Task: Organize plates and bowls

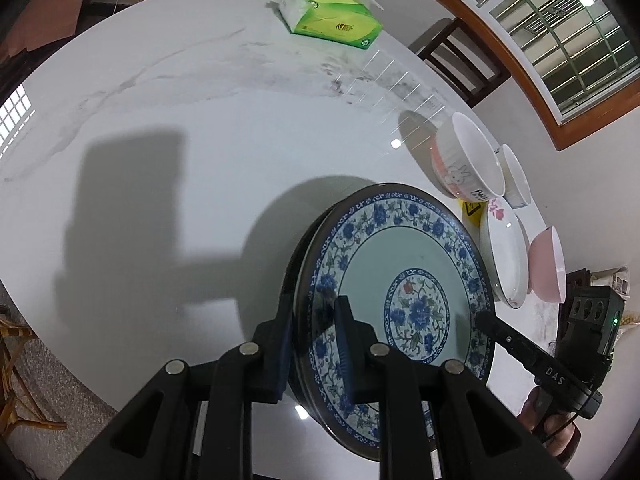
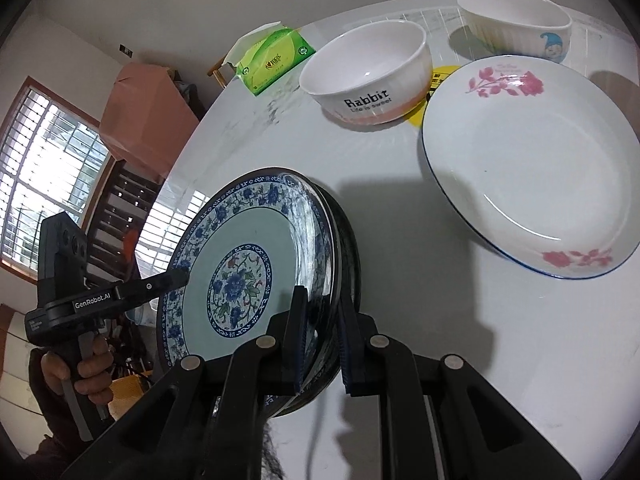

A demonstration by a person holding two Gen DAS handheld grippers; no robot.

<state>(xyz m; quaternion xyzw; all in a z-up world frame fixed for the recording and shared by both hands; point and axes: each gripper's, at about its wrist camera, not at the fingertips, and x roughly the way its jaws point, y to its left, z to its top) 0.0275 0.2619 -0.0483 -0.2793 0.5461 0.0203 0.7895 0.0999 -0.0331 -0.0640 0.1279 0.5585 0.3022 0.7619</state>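
A blue-and-white floral plate (image 1: 404,264) with a pale green centre has a second dark rim showing beneath it. It is held tilted over the white marble table (image 1: 200,120). My left gripper (image 1: 316,316) is shut on its near rim, one finger above and one below. My right gripper (image 2: 324,304) is shut on the opposite rim of the same plate (image 2: 248,248). Each view shows the other gripper's finger (image 1: 486,320) (image 2: 176,278) lying on the far rim, with a person's hand on the handle.
Beside the plate are a white plate with pink flowers (image 2: 528,160), a white "Rabbit" bowl (image 2: 368,76), a white bowl with a blue figure (image 2: 516,20) and a pink bowl (image 1: 548,264). A green tissue box (image 1: 332,16) lies farther back. A dark chair (image 1: 460,60) stands at the table's edge.
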